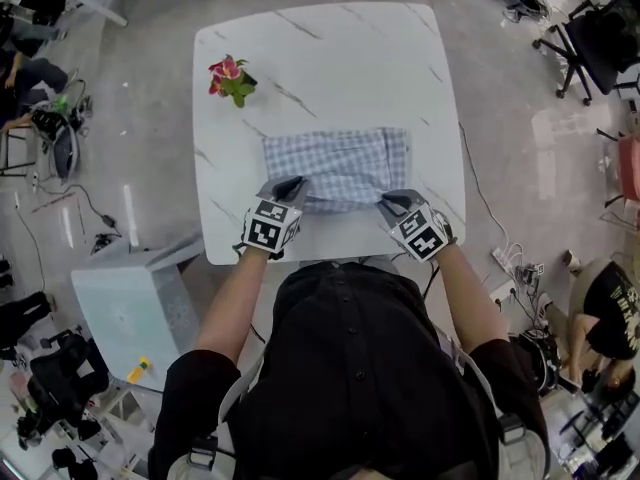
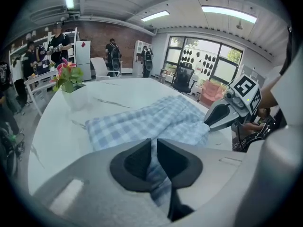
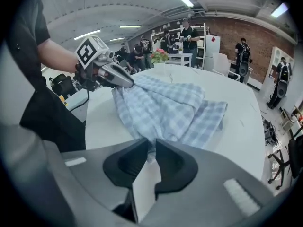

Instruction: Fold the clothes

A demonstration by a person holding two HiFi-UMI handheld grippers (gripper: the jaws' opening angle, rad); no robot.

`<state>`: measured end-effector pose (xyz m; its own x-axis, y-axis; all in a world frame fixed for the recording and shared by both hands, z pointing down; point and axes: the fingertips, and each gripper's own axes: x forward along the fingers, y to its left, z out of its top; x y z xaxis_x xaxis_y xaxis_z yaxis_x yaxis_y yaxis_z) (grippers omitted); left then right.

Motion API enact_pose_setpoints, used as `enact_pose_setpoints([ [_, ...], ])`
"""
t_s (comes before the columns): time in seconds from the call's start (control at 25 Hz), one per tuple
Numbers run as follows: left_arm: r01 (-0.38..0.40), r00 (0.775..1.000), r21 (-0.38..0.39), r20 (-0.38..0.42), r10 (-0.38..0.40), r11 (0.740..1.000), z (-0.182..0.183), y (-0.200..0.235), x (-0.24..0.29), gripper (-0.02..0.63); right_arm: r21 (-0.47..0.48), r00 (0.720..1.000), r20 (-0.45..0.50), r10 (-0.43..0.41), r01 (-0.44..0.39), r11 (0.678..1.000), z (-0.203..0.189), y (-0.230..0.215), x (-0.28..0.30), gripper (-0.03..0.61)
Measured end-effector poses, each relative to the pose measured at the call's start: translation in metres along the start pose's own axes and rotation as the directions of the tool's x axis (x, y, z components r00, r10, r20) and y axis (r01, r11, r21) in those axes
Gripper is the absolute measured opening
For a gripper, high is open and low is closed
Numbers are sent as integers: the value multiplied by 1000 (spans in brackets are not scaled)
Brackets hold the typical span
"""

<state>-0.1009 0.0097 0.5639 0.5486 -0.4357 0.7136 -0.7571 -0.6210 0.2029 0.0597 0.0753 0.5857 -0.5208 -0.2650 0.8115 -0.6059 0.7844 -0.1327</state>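
A blue-and-white checked garment (image 1: 335, 163) lies partly folded on the white marble table (image 1: 330, 48). Its near edge is lifted and bunched between my two grippers. My left gripper (image 1: 292, 183) pinches the near left corner. In the left gripper view the checked cloth (image 2: 142, 122) runs down between the shut jaws of the left gripper (image 2: 154, 143). My right gripper (image 1: 385, 202) holds the near right corner. In the right gripper view the cloth (image 3: 165, 103) and a white strip of it sit clamped in the right gripper (image 3: 151, 148). Each gripper view also shows the other gripper, the right one (image 2: 222, 115) and the left one (image 3: 118, 79).
A small pot of pink flowers (image 1: 230, 78) stands at the table's far left, beyond the garment. A pale cabinet (image 1: 130, 298) stands on the floor left of the table. A black office chair (image 1: 590, 38) is at the far right. People stand in the background.
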Motion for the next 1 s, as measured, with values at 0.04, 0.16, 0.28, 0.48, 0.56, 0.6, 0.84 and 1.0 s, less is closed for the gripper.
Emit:
enact_pose_setpoints([
  [0.04, 0, 1000, -6, 6, 0, 1000, 0, 0, 0, 44, 4, 1000, -6, 2, -2, 1000, -4, 1, 1, 58],
  [0.16, -4, 1000, -18, 15, 4, 1000, -1, 0, 1, 46, 16, 1000, -15, 2, -1, 1000, -10, 3, 4, 58],
  [0.28, -9, 1000, -29, 18, 10, 1000, -6, -1, 0, 48, 21, 1000, -29, 0, 0, 1000, -13, 4, 6, 58],
  [0.48, -9, 999, -63, 48, 12, 998, -1, -3, -10, 56, 11, 1000, 3, 14, -14, 1000, 3, 6, -10, 63],
  [0.56, -11, 996, -66, 82, 17, 998, 10, -1, -17, 58, -8, 998, 61, -4, 5, 1000, 24, 0, -22, 64],
  [0.6, -15, 995, -60, 98, 21, 998, 17, 0, -21, 58, -17, 996, 89, -15, 16, 1000, 36, -4, -27, 64],
  [0.84, -10, 993, -14, 116, 11, 1000, 41, -1, -20, 58, -53, 988, 138, -68, 76, 996, 84, -40, -24, 63],
  [1.0, 114, 989, -16, 94, -112, 993, 41, -36, -6, 57, -19, 991, 114, -68, 70, 997, 94, -62, -5, 63],
])
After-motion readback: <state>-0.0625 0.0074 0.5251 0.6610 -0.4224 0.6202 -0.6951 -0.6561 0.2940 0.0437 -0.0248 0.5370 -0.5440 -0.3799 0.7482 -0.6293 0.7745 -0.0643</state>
